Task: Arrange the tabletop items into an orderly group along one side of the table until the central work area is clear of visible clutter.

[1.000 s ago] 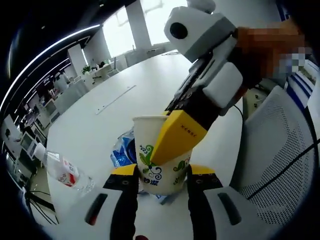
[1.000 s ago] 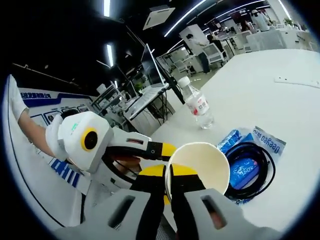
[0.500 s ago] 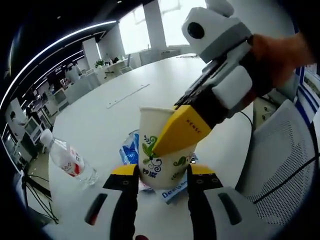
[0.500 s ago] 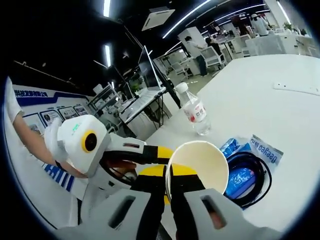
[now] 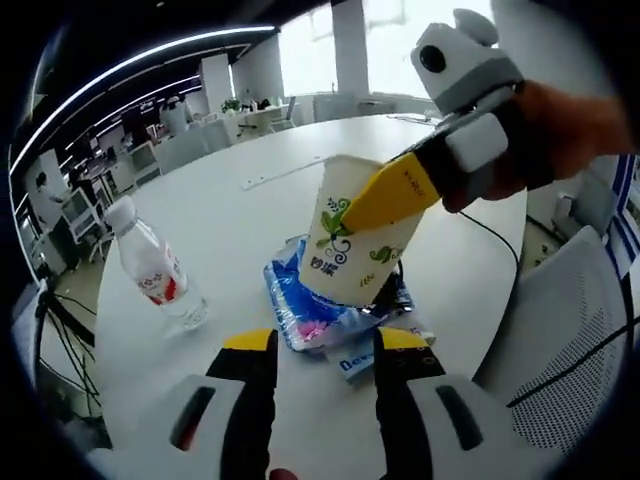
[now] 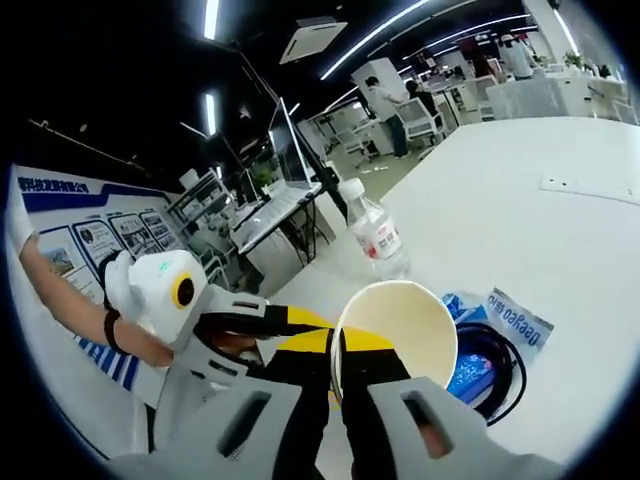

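White office table (image 5: 480,250) under ceiling strip lights: right gripper (image 6: 338,375) clamped on rim of tilted paper cup (image 5: 358,240), raised beyond parted, empty left gripper (image 5: 322,345) fingers, above blue packet (image 5: 305,310) and black cable (image 6: 500,375), water bottle (image 5: 155,270) standing left of them.

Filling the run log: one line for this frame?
right hand-held gripper: shut on paper cup rim | left hand-held gripper: open, holding nothing | cup above blue packet | bottle upright on table

A white mesh-backed office chair (image 5: 575,290) is standing right of the left tongs; blue-and-white wall posters (image 6: 95,225) are hanging left of the right tongs.
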